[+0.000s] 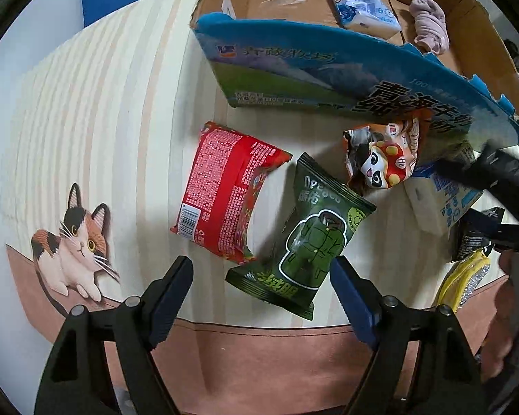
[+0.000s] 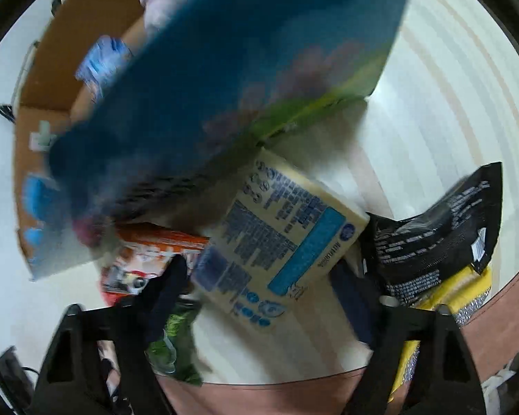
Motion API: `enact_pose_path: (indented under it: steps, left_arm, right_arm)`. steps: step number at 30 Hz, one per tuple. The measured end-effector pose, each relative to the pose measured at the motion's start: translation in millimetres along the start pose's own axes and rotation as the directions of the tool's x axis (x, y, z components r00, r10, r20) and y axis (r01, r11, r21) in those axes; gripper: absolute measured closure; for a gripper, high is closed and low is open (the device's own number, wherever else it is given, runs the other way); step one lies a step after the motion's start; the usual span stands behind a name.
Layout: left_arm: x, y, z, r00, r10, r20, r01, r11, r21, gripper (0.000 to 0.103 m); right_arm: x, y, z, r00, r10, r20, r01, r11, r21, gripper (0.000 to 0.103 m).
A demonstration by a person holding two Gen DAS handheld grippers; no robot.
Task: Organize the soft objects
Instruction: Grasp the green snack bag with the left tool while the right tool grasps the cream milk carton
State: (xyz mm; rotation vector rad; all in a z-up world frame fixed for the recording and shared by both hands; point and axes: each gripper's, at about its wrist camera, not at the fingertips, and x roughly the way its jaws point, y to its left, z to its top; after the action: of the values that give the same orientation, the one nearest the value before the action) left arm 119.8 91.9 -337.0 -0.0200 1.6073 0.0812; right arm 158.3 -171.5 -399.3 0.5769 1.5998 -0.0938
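In the left wrist view my left gripper (image 1: 261,278) is open and empty, just above the near end of a green snack bag (image 1: 306,238). A red noodle packet (image 1: 225,193) lies to its left and an orange panda-print bag (image 1: 380,159) behind it. In the right wrist view my right gripper (image 2: 259,276) is open, its fingers either side of a white and blue tissue pack (image 2: 280,231) without closing on it. The open cardboard box (image 1: 283,69) holds another tissue pack (image 1: 363,3) and a pink cloth (image 1: 429,24). The right gripper also shows in the left wrist view (image 1: 494,173).
A black packet (image 2: 439,228) and a yellow sponge with a silver side (image 2: 463,294) lie right of the tissue pack. The table has a striped cloth with a cat picture (image 1: 76,238). The box's blue printed flap (image 2: 225,86) hangs over the tissue pack; the right view is blurred.
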Motion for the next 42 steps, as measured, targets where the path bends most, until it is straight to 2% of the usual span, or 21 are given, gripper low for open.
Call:
enact_pose_path:
  steps: [3,6,8,10,12,13,15,17,20,21,24,28,30,31,33,35,38,40,42]
  left_arm:
    - [2,-3,1,1.000,-0.003,0.005,0.003,1.000,0.029,0.023]
    - [-4,-19,2,1.000,0.001,0.010,-0.002,0.997,0.083,0.022]
    - [0,-28,4,1.000,0.001,-0.001,-0.001,0.993,0.114,0.022]
    - [7,-41,7,1.000,0.003,-0.021,0.000,0.989,0.151,0.022]
    - [18,-53,12,0.998,0.012,-0.065,0.002,0.980,0.199,0.022]
    - [26,-60,14,0.996,0.025,-0.087,-0.005,0.976,0.219,0.022]
    - [39,-70,17,0.992,0.052,-0.113,-0.023,0.969,0.246,0.022]
    - [49,-75,18,0.989,0.075,-0.125,-0.041,0.965,0.259,0.023]
    - [55,-73,13,0.988,0.074,-0.134,-0.042,0.972,0.229,0.064]
    - [55,-70,11,0.988,0.054,-0.145,-0.025,0.980,0.198,0.067]
    - [50,-60,-3,0.986,-0.034,-0.165,0.051,0.994,0.097,0.069]
    - [53,-54,-26,0.968,-0.150,-0.203,0.150,0.989,-0.013,0.067]
    - [61,-56,-30,0.961,-0.158,-0.226,0.155,0.987,-0.031,0.065]
    - [58,-58,-30,0.966,-0.161,-0.200,0.158,0.987,-0.030,0.065]
    - [57,-63,-31,0.969,-0.141,-0.204,0.142,0.990,-0.010,0.065]
    - [54,-69,-31,0.973,-0.127,-0.194,0.130,0.992,0.003,0.065]
    - [51,-81,-35,0.978,-0.110,-0.179,0.113,0.994,0.007,0.070]
    - [41,-84,-42,0.982,-0.108,-0.154,0.111,0.994,0.014,0.071]
    - [18,-89,-44,0.983,-0.125,-0.131,0.129,0.991,0.020,0.071]
  right_arm:
    - [-1,-3,-11,0.999,-0.032,-0.023,0.031,0.998,-0.057,0.030]
    - [-8,-16,-23,0.990,-0.122,-0.067,0.110,0.981,-0.160,0.031]
    - [-16,-26,-29,0.986,-0.138,-0.096,0.116,0.973,-0.200,0.030]
    - [-27,-29,-29,0.987,-0.149,-0.055,0.134,0.968,-0.214,0.029]
    - [-36,-23,-24,0.991,-0.132,0.000,0.129,0.964,-0.233,0.019]
    - [-36,-18,-21,0.992,-0.126,0.014,0.125,0.961,-0.248,0.019]
    - [-23,-1,-20,0.993,-0.118,-0.003,0.111,0.942,-0.316,0.019]
    - [-7,10,-19,0.987,-0.159,-0.017,0.141,0.918,-0.370,0.019]
    - [3,17,-29,0.983,-0.182,-0.023,0.159,0.906,-0.392,0.024]
    - [2,16,-35,0.982,-0.185,-0.031,0.159,0.909,-0.385,0.027]
    - [3,11,-53,0.977,-0.197,-0.088,0.150,0.913,-0.380,0.029]
    - [8,-4,-88,0.961,-0.193,-0.200,0.107,0.921,-0.376,0.028]
    - [6,-5,-98,0.966,-0.184,-0.181,0.105,0.921,-0.375,0.024]
    - [3,-2,-100,0.970,-0.193,-0.150,0.122,0.914,-0.387,0.022]
    - [2,4,-105,0.971,-0.217,-0.096,0.160,0.899,-0.408,0.020]
    - [8,7,-107,0.969,-0.222,-0.113,0.156,0.896,-0.416,0.020]
    - [21,3,-106,0.958,-0.257,-0.128,0.184,0.891,-0.416,0.036]
    - [21,4,-107,0.959,-0.256,-0.124,0.186,0.893,-0.409,0.037]
    - [3,6,-114,0.969,-0.215,-0.124,0.149,0.904,-0.402,0.037]
